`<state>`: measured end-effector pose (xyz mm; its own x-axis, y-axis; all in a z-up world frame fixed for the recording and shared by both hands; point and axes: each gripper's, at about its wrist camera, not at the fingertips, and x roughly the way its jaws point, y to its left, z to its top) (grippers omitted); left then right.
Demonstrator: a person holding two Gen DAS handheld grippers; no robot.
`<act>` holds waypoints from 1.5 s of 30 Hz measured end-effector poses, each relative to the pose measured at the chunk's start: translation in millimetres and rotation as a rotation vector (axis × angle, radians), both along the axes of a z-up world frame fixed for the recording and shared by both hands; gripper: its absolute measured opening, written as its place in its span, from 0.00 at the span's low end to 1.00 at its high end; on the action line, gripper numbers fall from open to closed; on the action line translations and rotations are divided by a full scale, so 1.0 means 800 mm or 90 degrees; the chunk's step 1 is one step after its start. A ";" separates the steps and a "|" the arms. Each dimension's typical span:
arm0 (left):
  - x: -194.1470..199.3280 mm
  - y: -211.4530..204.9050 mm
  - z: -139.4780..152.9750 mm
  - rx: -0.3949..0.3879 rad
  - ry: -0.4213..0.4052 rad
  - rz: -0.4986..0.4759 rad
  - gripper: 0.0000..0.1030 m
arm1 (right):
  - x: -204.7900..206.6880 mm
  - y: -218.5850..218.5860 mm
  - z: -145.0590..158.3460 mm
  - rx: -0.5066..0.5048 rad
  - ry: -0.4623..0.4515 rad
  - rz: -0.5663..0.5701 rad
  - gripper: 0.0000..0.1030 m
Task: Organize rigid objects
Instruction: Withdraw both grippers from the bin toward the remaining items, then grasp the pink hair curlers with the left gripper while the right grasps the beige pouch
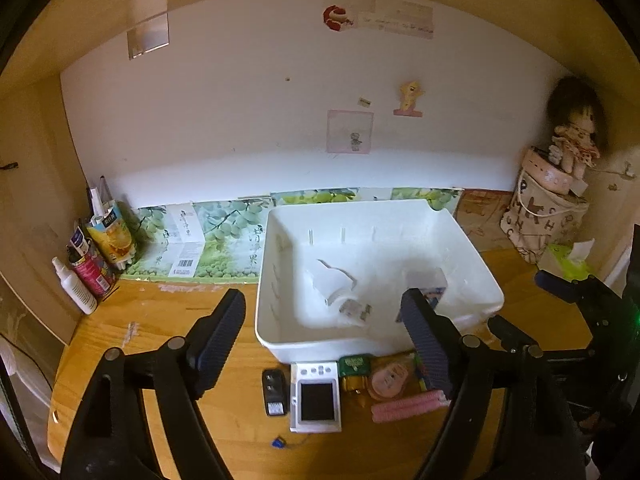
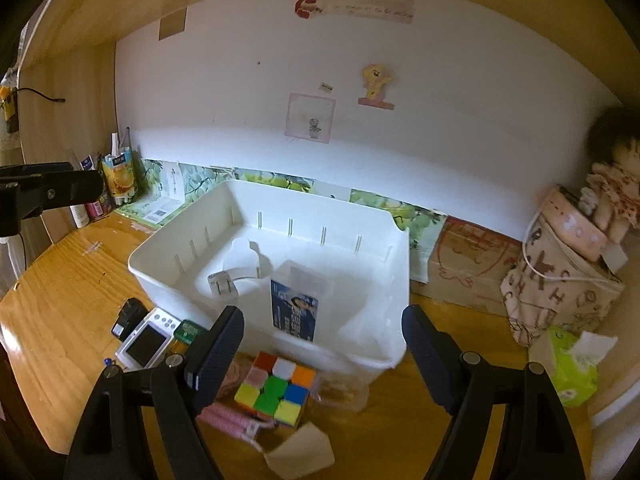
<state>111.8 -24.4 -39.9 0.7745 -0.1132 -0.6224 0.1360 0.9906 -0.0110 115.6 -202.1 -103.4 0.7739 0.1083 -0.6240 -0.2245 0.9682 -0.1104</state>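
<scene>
Clutter for sorting lies in a row just below my fingers, along the near wall of the bin (image 1: 280, 344), low in both frames. My left gripper (image 1: 332, 336) hangs with its fingers wide apart, holding nothing; between them in the lower middle of the left view I see a black charger (image 1: 274, 392), a small white console (image 1: 316, 398) with a dark screen, a green tin (image 1: 354, 364), a round pink case (image 1: 388, 380) and a pink roller (image 1: 408, 406) at lower right. A tiny blue bit (image 1: 277, 442) sits on the desk (image 1: 160, 320) nearer still.

My right gripper (image 2: 323, 344) is likewise spread open and empty. Between its fingers, at the bottom centre of the right view, rests a cube (image 2: 276, 390) of mixed colours, touching the pink roller at its left, with a beige paper scrap (image 2: 300, 456) just nearer.

Beyond them, filling the middle of both frames, the white bin holds a clear box (image 2: 298, 304) with a blue printed card and a white curved piece (image 2: 240, 268) with a small clear block on it.

Farther back, bottles and cartons (image 1: 96, 248) crowd the left corner. At right stand a green tissue pack (image 2: 568, 364), a patterned bag (image 2: 560, 292) and a doll (image 1: 576, 136) on top. Stickers dot the white wall (image 1: 240, 100) at upper centre.
</scene>
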 end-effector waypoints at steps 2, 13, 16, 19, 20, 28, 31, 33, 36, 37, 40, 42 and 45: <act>-0.012 -0.004 -0.003 0.001 0.002 -0.006 0.80 | -0.013 -0.005 0.000 0.001 0.001 -0.004 0.80; -0.060 -0.028 -0.023 0.017 0.034 -0.047 0.80 | -0.080 -0.032 -0.019 0.032 0.041 -0.038 0.80; -0.069 -0.034 -0.030 0.023 0.051 -0.065 0.80 | -0.092 -0.037 -0.027 0.050 0.059 -0.040 0.80; -0.073 -0.042 -0.041 0.034 0.086 -0.086 0.80 | -0.103 -0.038 -0.035 0.056 0.071 -0.040 0.80; -0.075 -0.044 -0.044 0.040 0.093 -0.088 0.80 | -0.106 -0.038 -0.037 0.056 0.073 -0.037 0.80; -0.082 -0.062 -0.063 0.098 0.117 -0.118 0.80 | -0.122 -0.035 -0.063 0.045 0.099 -0.016 0.80; -0.076 -0.067 -0.070 0.122 0.128 -0.130 0.80 | -0.121 -0.031 -0.074 0.029 0.102 -0.004 0.80; -0.070 -0.071 -0.075 0.135 0.140 -0.141 0.80 | -0.119 -0.028 -0.079 0.021 0.104 0.006 0.80; -0.060 -0.079 -0.084 0.153 0.159 -0.161 0.80 | -0.113 -0.025 -0.087 0.020 0.109 0.020 0.80; -0.056 -0.081 -0.088 0.159 0.165 -0.167 0.80 | -0.110 -0.025 -0.090 0.020 0.111 0.024 0.80; -0.043 -0.091 -0.101 0.177 0.192 -0.194 0.80 | -0.101 -0.023 -0.098 0.012 0.119 0.033 0.80; -0.035 -0.098 -0.110 0.189 0.211 -0.212 0.80 | -0.095 -0.021 -0.104 0.011 0.129 0.036 0.80; -0.021 -0.107 -0.125 0.212 0.240 -0.226 0.80 | -0.088 -0.020 -0.114 0.013 0.143 0.040 0.80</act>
